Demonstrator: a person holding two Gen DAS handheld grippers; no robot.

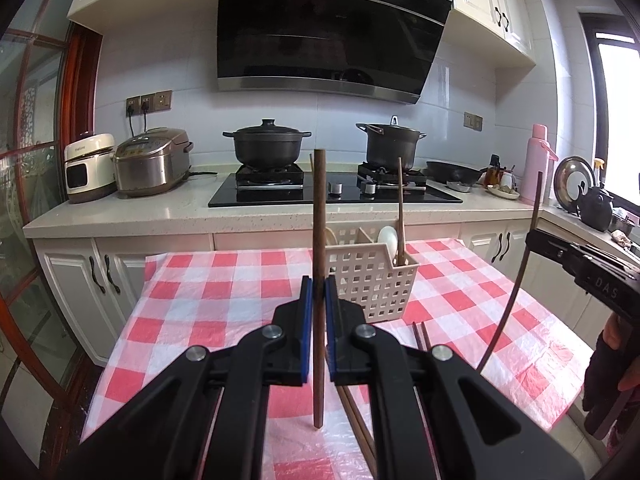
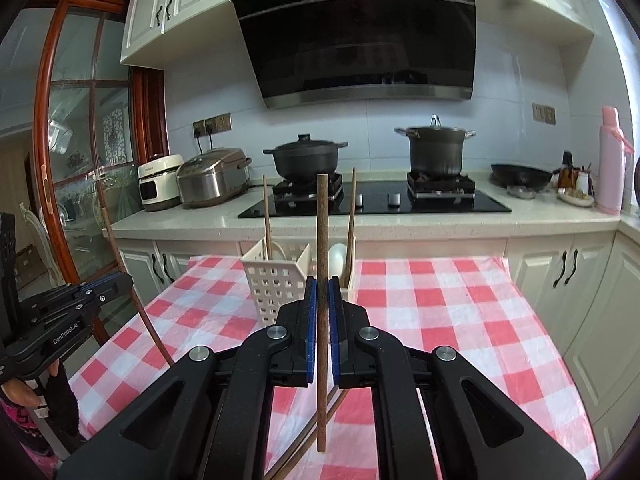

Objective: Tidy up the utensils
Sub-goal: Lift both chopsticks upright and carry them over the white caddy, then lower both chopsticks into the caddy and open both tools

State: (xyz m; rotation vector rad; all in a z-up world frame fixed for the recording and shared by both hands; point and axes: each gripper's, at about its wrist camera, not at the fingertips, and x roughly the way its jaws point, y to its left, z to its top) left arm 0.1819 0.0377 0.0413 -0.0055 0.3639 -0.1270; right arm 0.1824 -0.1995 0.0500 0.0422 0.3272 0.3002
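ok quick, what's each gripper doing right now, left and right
Left gripper: closed on an upright brown chopstick.
Right gripper: closed on another upright brown chopstick.

The left gripper (image 1: 319, 292) is closed on a brown chopstick (image 1: 319, 240), which stands upright between the blue fingers (image 1: 306, 300) with its lower tip above the red-and-white checked cloth (image 1: 224, 280) on the desk. Just beyond it stands a cream perforated basket (image 1: 372, 280) holding a white spoon (image 1: 388, 240) and another chopstick (image 1: 401, 208), while more chopsticks (image 1: 420, 334) lie on the cloth beside the gripper. At the right edge, the right gripper (image 1: 536, 236) holds a dark chopstick (image 1: 520, 276) upright.
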